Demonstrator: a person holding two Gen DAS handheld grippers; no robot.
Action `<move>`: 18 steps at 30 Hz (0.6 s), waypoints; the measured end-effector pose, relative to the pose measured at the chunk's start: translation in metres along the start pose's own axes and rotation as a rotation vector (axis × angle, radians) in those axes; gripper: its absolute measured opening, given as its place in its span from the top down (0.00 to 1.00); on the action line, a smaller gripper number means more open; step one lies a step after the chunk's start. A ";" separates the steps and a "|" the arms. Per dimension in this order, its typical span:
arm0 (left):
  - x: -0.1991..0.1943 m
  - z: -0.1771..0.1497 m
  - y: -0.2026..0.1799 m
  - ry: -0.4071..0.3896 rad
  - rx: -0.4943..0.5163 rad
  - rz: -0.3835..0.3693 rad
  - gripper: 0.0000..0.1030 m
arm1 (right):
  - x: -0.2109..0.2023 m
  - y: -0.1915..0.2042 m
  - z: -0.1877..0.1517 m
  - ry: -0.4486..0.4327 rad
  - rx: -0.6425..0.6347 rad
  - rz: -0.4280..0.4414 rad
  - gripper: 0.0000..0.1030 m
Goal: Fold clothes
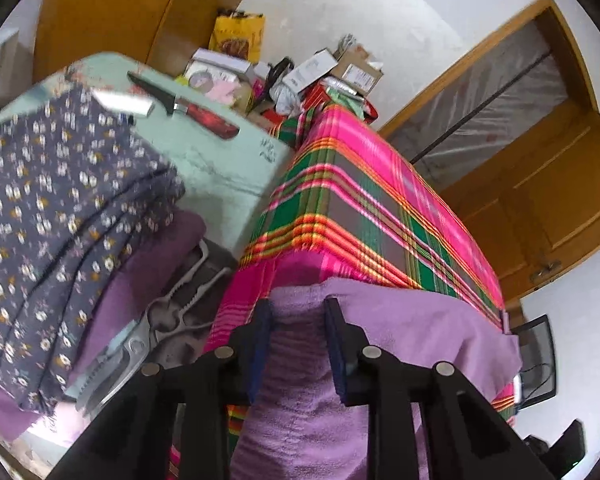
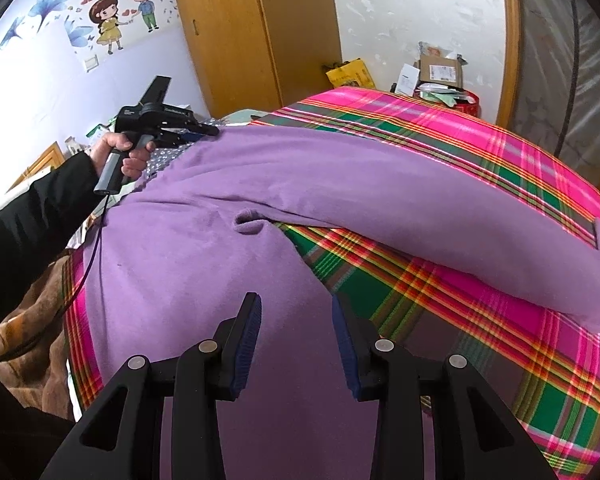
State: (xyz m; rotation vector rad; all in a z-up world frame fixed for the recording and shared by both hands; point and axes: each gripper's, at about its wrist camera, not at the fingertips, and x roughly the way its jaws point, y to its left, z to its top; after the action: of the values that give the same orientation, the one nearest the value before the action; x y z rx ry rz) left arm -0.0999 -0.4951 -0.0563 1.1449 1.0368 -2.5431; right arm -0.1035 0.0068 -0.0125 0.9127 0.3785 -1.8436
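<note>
Knife (image 1: 184, 106) & scissors (image 1: 160, 320) by plaid sheet (image 1: 360, 208); boxes (image 1: 332, 68) behind.

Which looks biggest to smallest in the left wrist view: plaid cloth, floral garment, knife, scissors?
1. plaid cloth
2. floral garment
3. scissors and knife: similar in apparent length, the scissors nearer the camera, so unranked.

Floral garment (image 1: 52, 216) motion-blurred; scissors (image 1: 168, 320) partly hidden beneath it; purple sweater (image 2: 204, 248) cut by bottom edge.

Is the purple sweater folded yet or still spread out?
Spread, not folded: the purple sweater lies flat on the plaid blanket, one sleeve stretched sideways.
</note>
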 end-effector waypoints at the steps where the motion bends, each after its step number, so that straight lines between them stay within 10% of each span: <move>1: -0.002 0.000 -0.004 -0.015 0.019 0.023 0.74 | 0.000 0.000 0.000 0.001 0.001 -0.001 0.63; 9: -0.001 0.013 -0.008 -0.105 0.047 0.211 0.75 | -0.002 -0.004 -0.001 -0.001 0.003 -0.015 0.63; 18: -0.002 0.015 0.012 -0.060 -0.073 0.128 0.72 | -0.014 -0.024 -0.008 -0.017 0.049 -0.049 0.63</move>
State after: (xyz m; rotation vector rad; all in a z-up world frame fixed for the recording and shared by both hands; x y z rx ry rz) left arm -0.1028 -0.5144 -0.0546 1.0731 0.9993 -2.4052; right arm -0.1182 0.0310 -0.0109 0.9281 0.3487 -1.9113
